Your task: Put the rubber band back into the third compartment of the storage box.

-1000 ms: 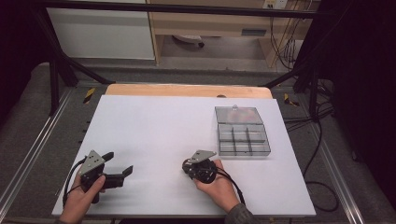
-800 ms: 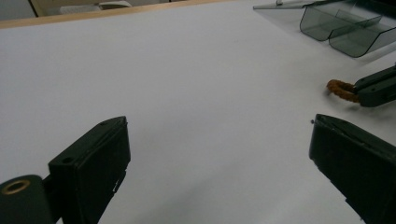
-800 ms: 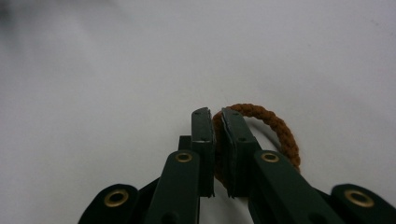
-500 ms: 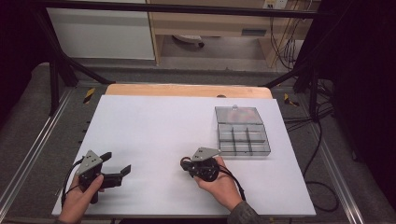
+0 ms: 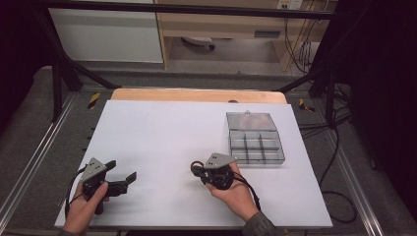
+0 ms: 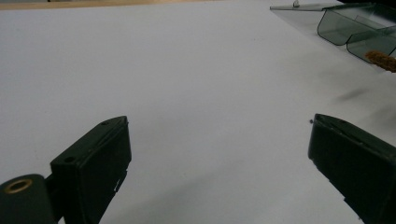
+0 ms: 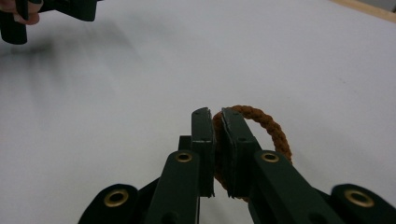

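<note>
High view first: my right gripper (image 5: 195,169) hangs just above the white counter (image 5: 162,132), near the front, its jaws clamped on a small brown braided loop (image 5: 196,164). The clear compartment box (image 5: 254,143) sits just to its right, lid open. My left gripper (image 5: 123,176) rests low at the front left, well apart from all that.

Left gripper view: jaws spread wide, nothing between them, bare counter ahead. The box (image 6: 348,25) shows at the top right, with a bit of the brown loop (image 6: 380,59) beside it.

Right gripper view: jaws pinched nearly together on the loop (image 7: 266,126), which bulges out on one side. The grip takes just a narrow section of the braid, so I judge it could slip free or swing if I move sharply. A dangling loop might also snag a divider wall or land in the wrong compartment.

Against the frame a second back: my right gripper has come up a little off the counter and shifted slightly, jaws unchanged. The left has held its place, and the box hasn't budged.
</note>
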### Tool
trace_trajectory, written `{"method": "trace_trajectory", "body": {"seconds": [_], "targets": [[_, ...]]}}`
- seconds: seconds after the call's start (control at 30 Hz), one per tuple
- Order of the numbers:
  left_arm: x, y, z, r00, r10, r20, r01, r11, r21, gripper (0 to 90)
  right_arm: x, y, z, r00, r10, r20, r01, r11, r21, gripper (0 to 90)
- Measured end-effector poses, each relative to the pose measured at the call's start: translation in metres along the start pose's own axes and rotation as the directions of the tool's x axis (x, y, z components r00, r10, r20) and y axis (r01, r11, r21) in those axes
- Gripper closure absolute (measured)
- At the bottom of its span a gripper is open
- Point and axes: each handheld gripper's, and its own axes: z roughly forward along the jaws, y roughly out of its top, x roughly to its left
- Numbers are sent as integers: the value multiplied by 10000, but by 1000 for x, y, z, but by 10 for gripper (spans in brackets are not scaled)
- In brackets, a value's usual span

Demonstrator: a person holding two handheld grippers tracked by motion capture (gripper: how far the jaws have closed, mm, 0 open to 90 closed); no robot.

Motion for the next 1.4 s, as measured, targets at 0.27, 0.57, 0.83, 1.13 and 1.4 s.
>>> {"method": "trace_trajectory", "body": {"seconds": [0.27, 0.57, 0.83, 1.13, 1.4], "targets": [[3, -2, -2, 9999, -54, -111, 54, 10000, -3, 59, -6, 11, -4, 9999, 112, 77, -109, 9993, -371, 845], [0, 0, -2, 9998, -3, -176, 2, 9999, -106, 59, -16, 23, -9, 9995, 178, 266, -156, 9969, -778, 845], [0, -1, -4, 9997, -218, -63, 217, 9996, -190, 58, -21, 26, -15, 9985, 171, 529, -113, 9940, -1085, 845], [0, 2, -4, 9998, -144, -140, 140, 9995, -275, 60, -36, 24, -40, 9910, 592, 1203, -396, 9865, -1589, 845], [-1, 1, -3, 10000, 6, -81, -8, 9999, -173, 58, -53, 19, -60, 9775, 1138, 1777, -785, 9778, -1942, 844]]}}
